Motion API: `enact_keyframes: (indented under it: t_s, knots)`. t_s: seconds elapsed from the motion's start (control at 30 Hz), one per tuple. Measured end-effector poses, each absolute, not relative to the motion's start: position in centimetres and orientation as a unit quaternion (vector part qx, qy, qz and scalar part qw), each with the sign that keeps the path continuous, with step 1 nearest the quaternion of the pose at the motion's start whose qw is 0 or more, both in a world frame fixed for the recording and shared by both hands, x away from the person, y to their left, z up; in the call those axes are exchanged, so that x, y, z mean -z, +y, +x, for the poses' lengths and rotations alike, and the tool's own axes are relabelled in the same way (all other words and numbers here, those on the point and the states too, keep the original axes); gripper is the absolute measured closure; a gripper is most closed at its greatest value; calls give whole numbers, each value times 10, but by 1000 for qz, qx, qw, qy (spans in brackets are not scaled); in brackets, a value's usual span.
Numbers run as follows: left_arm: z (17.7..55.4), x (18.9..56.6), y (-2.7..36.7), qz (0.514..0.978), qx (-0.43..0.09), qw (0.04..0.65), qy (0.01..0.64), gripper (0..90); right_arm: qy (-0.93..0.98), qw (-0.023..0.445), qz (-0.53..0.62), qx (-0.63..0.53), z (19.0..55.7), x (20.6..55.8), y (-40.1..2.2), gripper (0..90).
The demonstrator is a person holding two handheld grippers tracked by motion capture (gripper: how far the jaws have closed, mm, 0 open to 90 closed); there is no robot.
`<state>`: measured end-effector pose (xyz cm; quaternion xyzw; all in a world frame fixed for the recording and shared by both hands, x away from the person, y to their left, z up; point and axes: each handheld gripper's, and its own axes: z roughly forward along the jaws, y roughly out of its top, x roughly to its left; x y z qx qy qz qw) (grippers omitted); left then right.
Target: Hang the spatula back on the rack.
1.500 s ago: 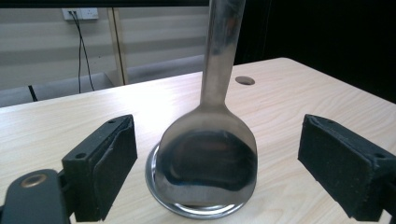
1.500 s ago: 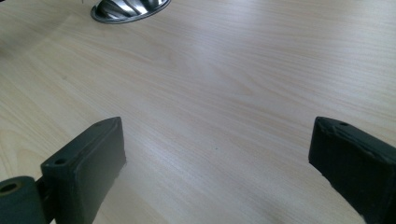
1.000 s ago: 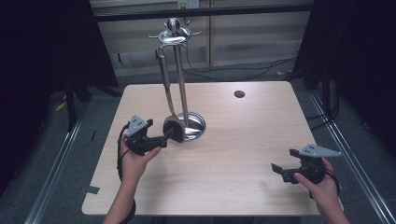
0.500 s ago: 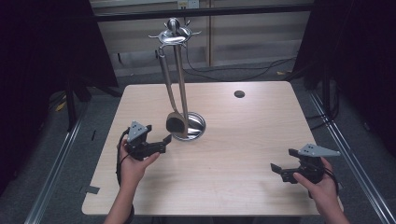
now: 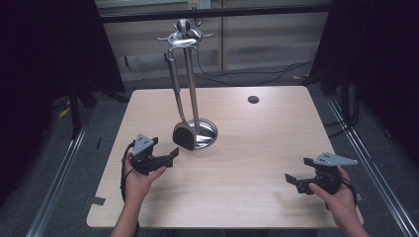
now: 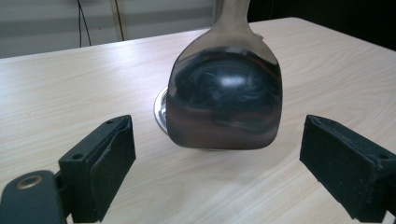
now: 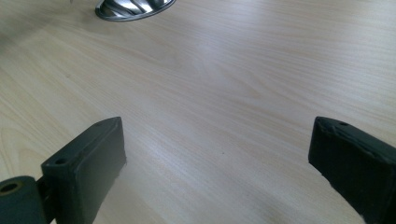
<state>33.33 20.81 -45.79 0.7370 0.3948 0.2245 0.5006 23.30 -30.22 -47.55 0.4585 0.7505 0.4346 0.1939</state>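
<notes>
The spatula (image 5: 183, 136) hangs upright just right of the released left gripper (image 5: 167, 155); the right gripper (image 5: 298, 180), also released, rests well apart.

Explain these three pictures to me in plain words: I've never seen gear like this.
A person sits at a wooden table holding a hand-operated tool in each hand: the left gripper and the right gripper. Each has two black jaws, and both pairs stand open, holding nothing. The wide picture comes from a camera above, looking down. The other two come from small cameras riding on each tool, looking out between its jaws. On the table stands a metal utensil rack with a round base. A spatula hangs from its top. The left gripper view shows the spatula's shiny blade just ahead of the jaws. A small dark disc lies at the far side.
</notes>
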Motion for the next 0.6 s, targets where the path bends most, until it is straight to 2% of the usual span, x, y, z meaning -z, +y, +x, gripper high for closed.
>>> enact_keyframes:
  t_s: [0.6]
  knots:
    - [328,467,218,754,-209,478,400,88,757,189,455,-429,236,480,-300,35]
